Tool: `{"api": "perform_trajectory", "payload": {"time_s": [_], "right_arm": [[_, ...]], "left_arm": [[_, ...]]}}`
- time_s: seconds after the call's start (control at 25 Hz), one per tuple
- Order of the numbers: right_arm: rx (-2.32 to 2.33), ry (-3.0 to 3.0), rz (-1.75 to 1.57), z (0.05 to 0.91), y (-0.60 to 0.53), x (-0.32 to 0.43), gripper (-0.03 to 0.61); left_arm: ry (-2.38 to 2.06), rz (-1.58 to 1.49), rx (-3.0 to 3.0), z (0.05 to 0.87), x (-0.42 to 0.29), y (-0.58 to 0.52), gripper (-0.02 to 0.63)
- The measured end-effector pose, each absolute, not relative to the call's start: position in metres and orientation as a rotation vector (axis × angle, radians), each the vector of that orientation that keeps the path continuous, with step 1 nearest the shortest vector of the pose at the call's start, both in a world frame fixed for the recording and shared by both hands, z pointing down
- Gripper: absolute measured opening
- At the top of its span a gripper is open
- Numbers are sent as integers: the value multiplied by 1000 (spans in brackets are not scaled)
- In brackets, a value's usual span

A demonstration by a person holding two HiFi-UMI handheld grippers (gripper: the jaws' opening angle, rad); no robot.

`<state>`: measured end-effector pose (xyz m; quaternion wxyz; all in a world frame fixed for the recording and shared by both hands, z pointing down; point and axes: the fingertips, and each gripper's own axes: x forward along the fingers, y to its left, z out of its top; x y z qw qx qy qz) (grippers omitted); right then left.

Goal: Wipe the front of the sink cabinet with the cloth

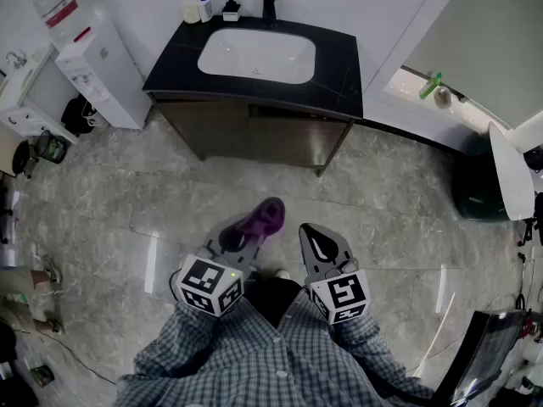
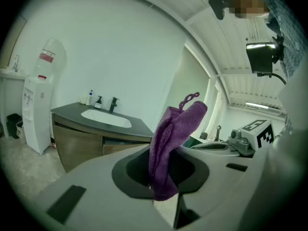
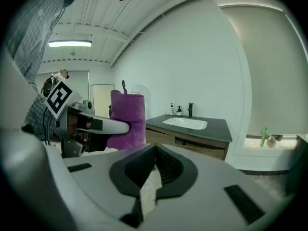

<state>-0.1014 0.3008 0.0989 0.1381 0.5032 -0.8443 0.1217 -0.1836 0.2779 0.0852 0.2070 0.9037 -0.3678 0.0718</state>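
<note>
The sink cabinet (image 1: 254, 134) stands against the far wall, brown wooden front under a black top with a white basin (image 1: 257, 55). It also shows in the left gripper view (image 2: 82, 141) and the right gripper view (image 3: 192, 143). My left gripper (image 1: 259, 227) is shut on a purple cloth (image 1: 263, 219), which sticks up between the jaws (image 2: 171, 148). The cloth (image 3: 127, 121) shows to the left in the right gripper view. My right gripper (image 1: 321, 246) is shut with nothing in it. Both grippers hang well short of the cabinet, over the floor.
A white water dispenser (image 1: 89, 53) stands left of the cabinet. Soap bottles (image 1: 204, 7) and a black tap (image 1: 270, 2) sit on the top. A dark bin (image 1: 479, 185) and a white chair (image 1: 513, 172) are at the right. Grey marble floor (image 1: 170, 202) lies between me and the cabinet.
</note>
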Motion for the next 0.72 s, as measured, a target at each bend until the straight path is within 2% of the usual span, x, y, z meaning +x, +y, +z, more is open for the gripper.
{"api": "perform_trajectory", "payload": {"time_s": [0.72], "right_arm": [[1465, -2458, 348, 98, 302, -87, 18]], "left_arm": [[-1070, 196, 2500, 86, -178, 278, 69]]}}
